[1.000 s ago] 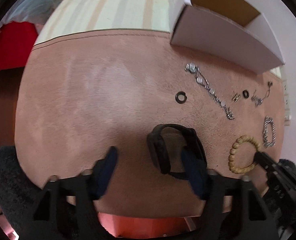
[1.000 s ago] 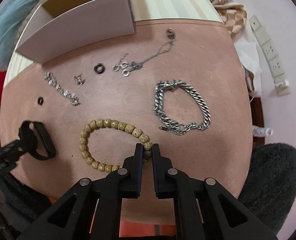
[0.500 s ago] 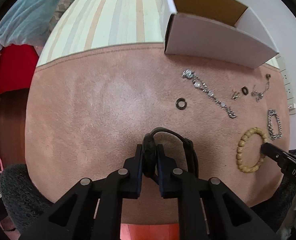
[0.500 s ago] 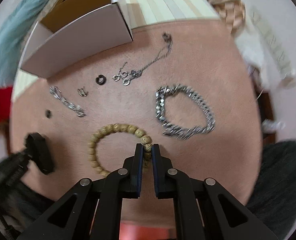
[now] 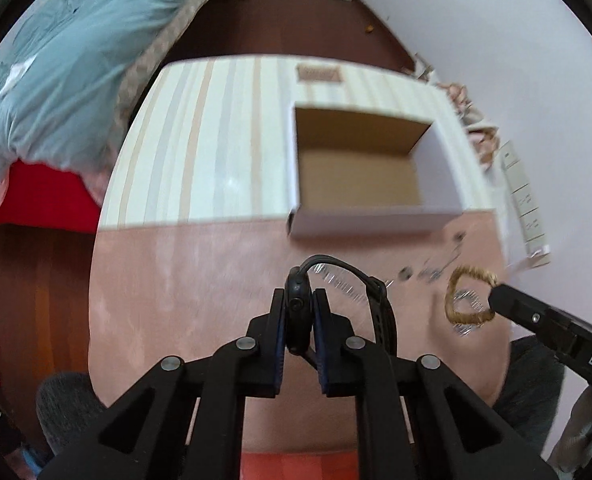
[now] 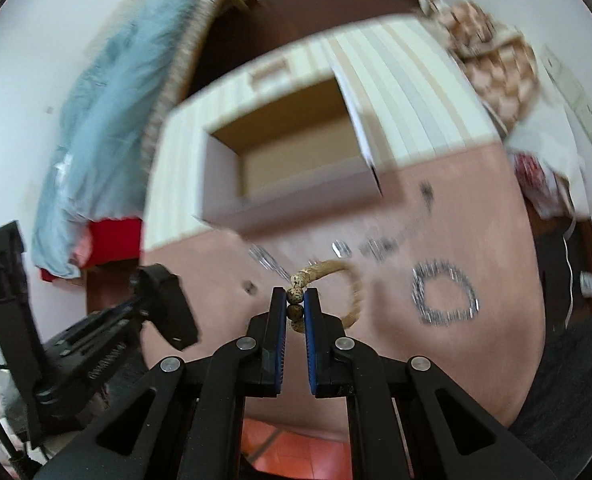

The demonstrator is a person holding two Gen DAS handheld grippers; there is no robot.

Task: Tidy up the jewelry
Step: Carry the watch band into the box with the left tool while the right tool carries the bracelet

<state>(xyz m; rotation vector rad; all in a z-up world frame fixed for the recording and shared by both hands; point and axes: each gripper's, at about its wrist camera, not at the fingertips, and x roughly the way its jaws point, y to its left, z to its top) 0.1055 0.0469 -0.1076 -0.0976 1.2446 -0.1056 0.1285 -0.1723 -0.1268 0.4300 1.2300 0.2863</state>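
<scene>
Both grippers have lifted off the pink mat (image 5: 184, 280) since a second ago. Now the left gripper (image 5: 300, 320) is clamped on the black watch (image 5: 298, 312), its strap looping clear of the mat, and the right gripper (image 6: 295, 308) pinches the wooden bead bracelet (image 6: 344, 280), which dangles. Ahead, the open cardboard box (image 5: 360, 176) looks empty, so nothing is stowed yet. Left on the mat are the silver curb-chain bracelet (image 6: 444, 296), thinner chains and small rings, all blurred. Only the right wrist view shows the curb chain whole; the left view shows the box floor squarely.
</scene>
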